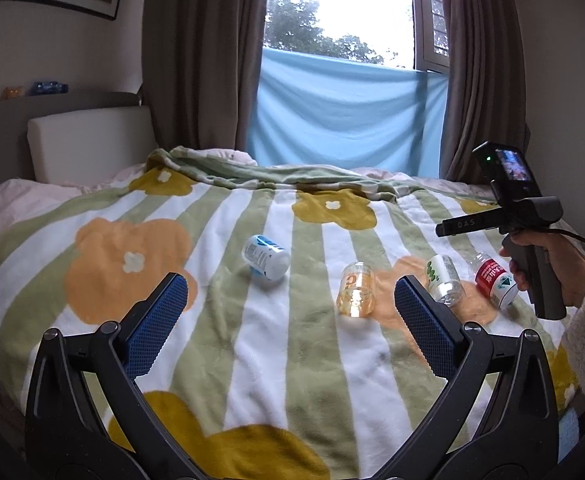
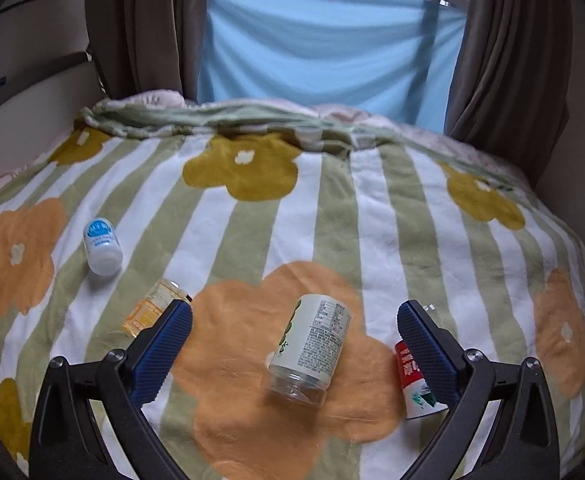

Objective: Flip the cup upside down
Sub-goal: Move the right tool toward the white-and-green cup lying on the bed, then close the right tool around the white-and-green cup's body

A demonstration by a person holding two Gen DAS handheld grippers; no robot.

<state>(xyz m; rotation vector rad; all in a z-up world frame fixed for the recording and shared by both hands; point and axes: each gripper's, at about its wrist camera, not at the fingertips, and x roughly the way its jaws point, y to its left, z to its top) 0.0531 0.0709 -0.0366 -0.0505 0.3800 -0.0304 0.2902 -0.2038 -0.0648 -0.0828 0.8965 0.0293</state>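
Several cut bottle cups lie tipped on a flowered, striped blanket [image 1: 292, 360]. A white-and-blue cup [image 1: 266, 258] lies left of centre, also in the right wrist view [image 2: 102, 246]. A clear orange cup [image 1: 355, 289] [image 2: 152, 308] lies in the middle. A white-and-green cup [image 1: 444, 280] [image 2: 308, 350] and a red-labelled cup [image 1: 494, 280] [image 2: 414, 384] lie to the right. My left gripper [image 1: 290, 300] is open and empty above the blanket. My right gripper [image 2: 294, 324] is open and empty, its fingers on either side of the white-and-green cup; its body, with no fingertips, shows in the left wrist view [image 1: 532, 220].
The bed's headboard cushion [image 1: 88, 144] is at the left. A window with brown curtains [image 1: 196, 60] and a light blue sheet [image 1: 348, 116] is behind the bed. A folded blanket edge [image 1: 272, 176] runs along the far side.
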